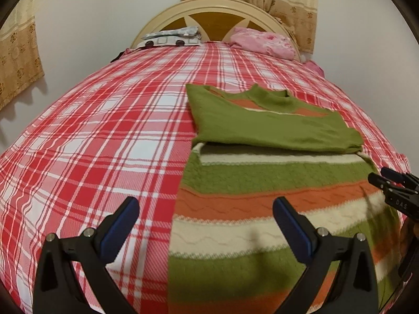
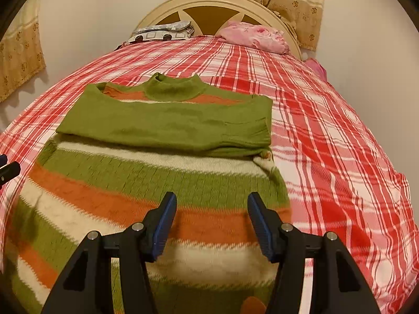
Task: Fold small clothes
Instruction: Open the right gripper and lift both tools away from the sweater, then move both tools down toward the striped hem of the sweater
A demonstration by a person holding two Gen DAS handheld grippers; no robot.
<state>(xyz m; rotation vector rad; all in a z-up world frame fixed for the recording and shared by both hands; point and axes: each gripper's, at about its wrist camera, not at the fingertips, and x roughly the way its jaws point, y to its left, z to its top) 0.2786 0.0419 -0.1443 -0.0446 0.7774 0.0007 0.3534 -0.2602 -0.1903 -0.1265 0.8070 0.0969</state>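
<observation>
Both hand-held grippers, left hand-held gripper (image 1: 207, 225) and right hand-held gripper (image 2: 212, 225), wide apart, empty, above sweater (image 2: 157, 183)

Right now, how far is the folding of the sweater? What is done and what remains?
Done: both green sleeves lie folded across the chest of the striped sweater, which lies flat on the plaid bedspread. In hand: nothing; the left tongs and right tongs are open above the lower stripes, gripping no cloth. Left: the body is unfolded, so the hem probably needs to go up toward the collar.
</observation>
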